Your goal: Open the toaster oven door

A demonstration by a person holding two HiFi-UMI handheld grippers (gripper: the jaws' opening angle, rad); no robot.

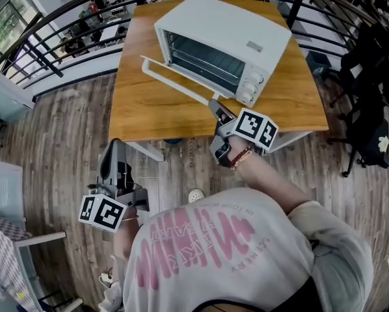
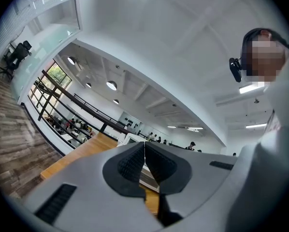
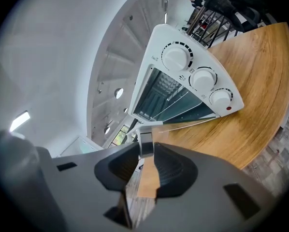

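Pinches with the right gripper (image 3: 146,149) the end of the handle (image 3: 145,138), pads tight on it, for leverage over the door (image 1: 185,78). Shows that door already dropped level, swung toward 7 o'clock, off the toaster oven (image 1: 227,25) at 12 o'clock on the table (image 1: 149,109). Runs lengthwise from 10 to 4 o'clock. Holds the left gripper (image 2: 144,151) clenched on nothing, parked at 8 o'clock, out of the way.

White toaster oven (image 1: 228,32) on honey-brown wood-grain table (image 1: 147,106).
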